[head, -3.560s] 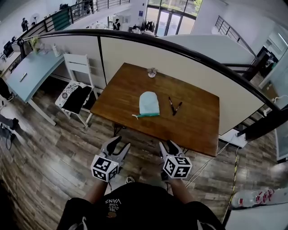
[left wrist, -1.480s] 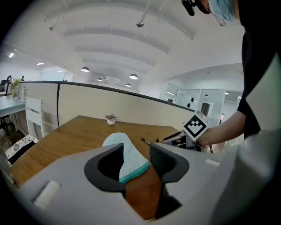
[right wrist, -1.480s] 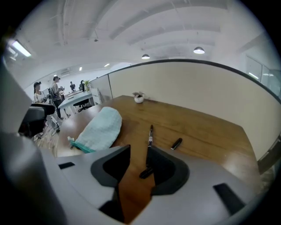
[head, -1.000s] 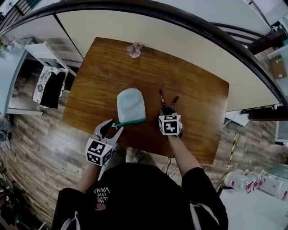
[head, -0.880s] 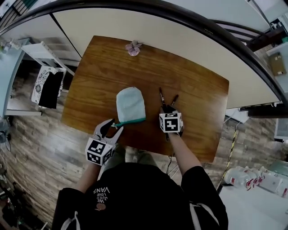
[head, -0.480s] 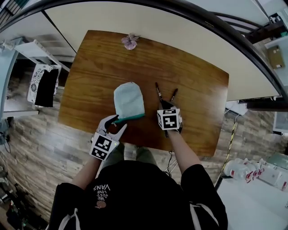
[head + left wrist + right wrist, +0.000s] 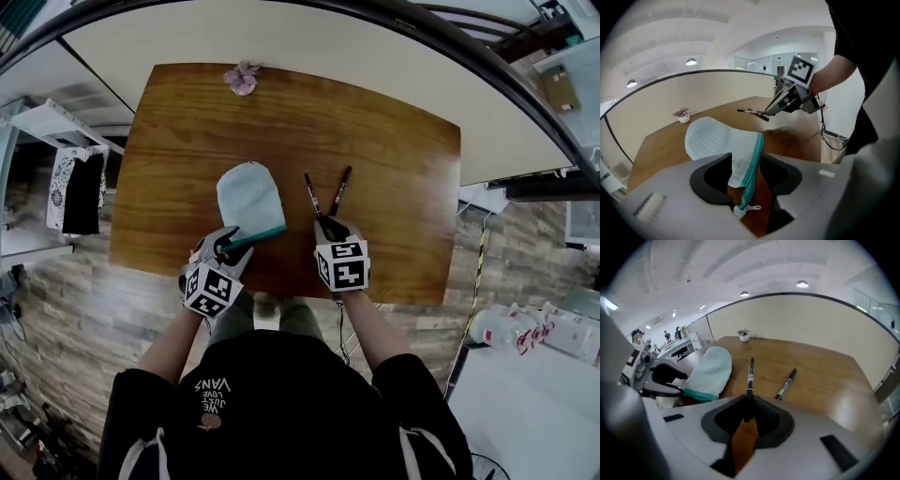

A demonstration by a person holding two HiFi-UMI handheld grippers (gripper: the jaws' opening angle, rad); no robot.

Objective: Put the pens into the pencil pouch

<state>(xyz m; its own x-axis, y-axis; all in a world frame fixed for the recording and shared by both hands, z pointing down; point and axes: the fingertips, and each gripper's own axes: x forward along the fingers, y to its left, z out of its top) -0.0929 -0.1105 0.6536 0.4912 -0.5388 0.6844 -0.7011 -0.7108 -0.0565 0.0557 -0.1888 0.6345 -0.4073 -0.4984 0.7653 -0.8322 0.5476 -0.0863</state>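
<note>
A pale blue pencil pouch (image 7: 248, 192) with a teal zip edge lies on the wooden table (image 7: 403, 216). Its zip corner (image 7: 749, 178) lies between the jaws of my left gripper (image 7: 228, 246), which stand open around it. Two dark pens lie in a V to the pouch's right. My right gripper (image 7: 328, 225) has just been closing and is shut on the near end of the left pen (image 7: 750, 373). The right pen (image 7: 786, 384) lies loose beside it. The right gripper (image 7: 785, 101) also shows in the left gripper view, at the pens (image 7: 752, 111).
A small potted plant (image 7: 241, 78) stands at the table's far edge, against a curved partition wall (image 7: 309, 42). A white chair (image 7: 70, 183) with dark cloth stands left of the table. Both grippers work close to the table's near edge (image 7: 281, 291).
My left gripper has come down and rolled, and its jaws now straddle the pouch's zip corner. My right gripper has closed on the left pen's near end.
</note>
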